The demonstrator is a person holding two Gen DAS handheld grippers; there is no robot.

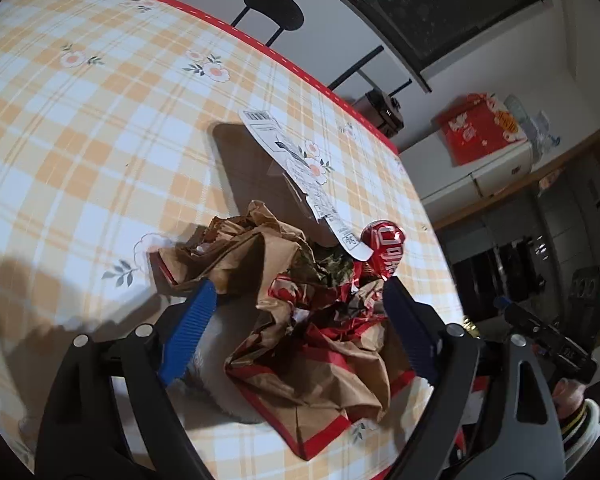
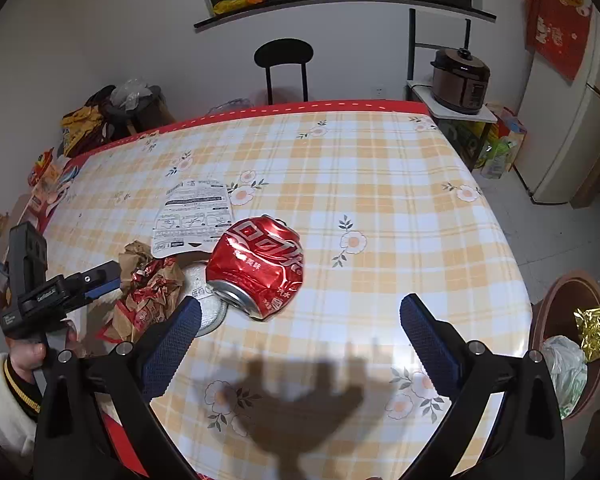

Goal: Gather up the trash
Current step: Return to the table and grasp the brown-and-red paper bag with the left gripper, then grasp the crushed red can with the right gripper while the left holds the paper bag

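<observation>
A crumpled brown and red paper wrapper lies on the checked table, also in the right wrist view. My left gripper is open, its blue fingers on either side of the wrapper. A crushed red cola can lies next to it, also in the left wrist view. A white printed sheet lies behind both. A white round piece lies under the can's end. My right gripper is open and empty, just short of the can.
A brown bin with a white bag and gold foil stands on the floor at the table's right. A black chair stands at the far edge. A rice cooker sits on a side shelf. A fridge is at right.
</observation>
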